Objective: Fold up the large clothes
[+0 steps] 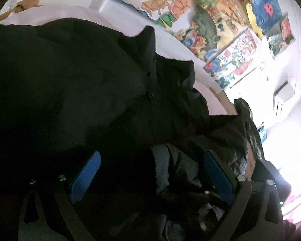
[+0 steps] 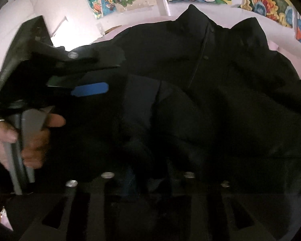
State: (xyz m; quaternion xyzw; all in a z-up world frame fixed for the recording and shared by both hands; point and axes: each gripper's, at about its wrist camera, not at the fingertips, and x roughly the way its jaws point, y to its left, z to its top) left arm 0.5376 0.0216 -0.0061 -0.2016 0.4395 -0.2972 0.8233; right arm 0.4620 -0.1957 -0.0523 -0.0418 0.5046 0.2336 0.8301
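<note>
Mid-fold, our left gripper (image 1: 150, 178) has its fingers spread around the black coat's (image 1: 90, 84) sleeve; right fingers hidden, state unclear. Next: pinch and fold across.

The jacket (image 1: 90, 84) lies spread on the bed (image 1: 74, 13), its collar (image 2: 198, 18) at the far side, toward the wall. The pictures (image 1: 206, 20) hang on that wall, beyond the bed's far edge. My left gripper (image 1: 152, 172) sits at the near edge of the jacket, with a fold of cloth bunched between its spread fingers (image 1: 84, 176). In my right wrist's view, my left hand (image 2: 30, 138) and its gripper lie to the left, over the jacket's left part. My right gripper (image 2: 148, 180) is low over the near cloth.
</note>
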